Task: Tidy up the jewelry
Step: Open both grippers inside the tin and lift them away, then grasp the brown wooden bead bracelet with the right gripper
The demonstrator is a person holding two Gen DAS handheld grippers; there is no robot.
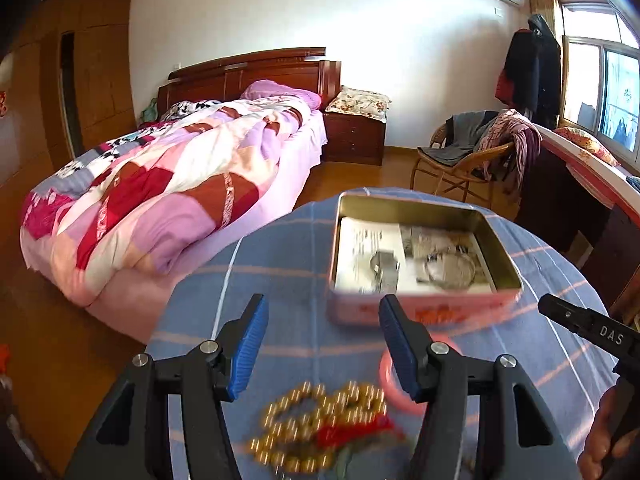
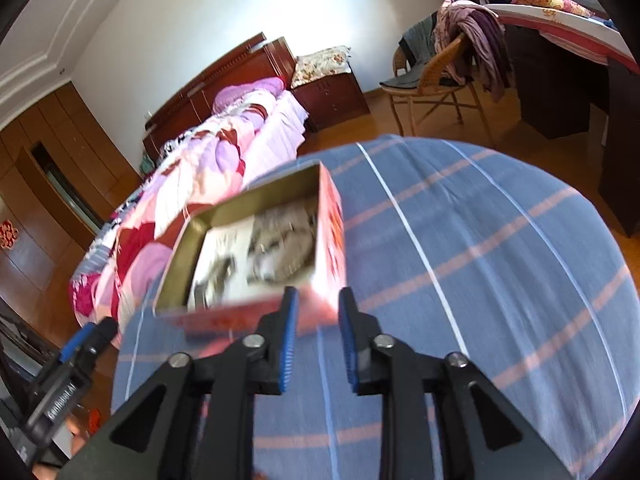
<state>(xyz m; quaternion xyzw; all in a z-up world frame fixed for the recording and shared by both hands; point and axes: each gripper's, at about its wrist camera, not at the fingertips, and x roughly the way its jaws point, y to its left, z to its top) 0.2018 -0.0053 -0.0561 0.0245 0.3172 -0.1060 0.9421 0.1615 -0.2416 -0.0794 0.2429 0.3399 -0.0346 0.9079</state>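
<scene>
Fingers (image 1: 244, 344) apart; tin (image 1: 424, 240) crosswise, open-topped

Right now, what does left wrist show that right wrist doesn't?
Only left wrist: gold bead string with a red tassel, and a pink ring-shaped item, both on the cloth near the open left claw. Only right wrist: the bare right half of the blue plaid tablecloth. Both: the open tin holding papers and jewelry, the bed, the wicker chair.

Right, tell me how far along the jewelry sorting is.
Done: some silvery pieces already lie in the open tin on its paper lining. In hand: nothing; the left tongs and right tongs are both open and empty. Left: the gold bead bracelets and pink ring-shaped piece remain on the cloth.
</scene>
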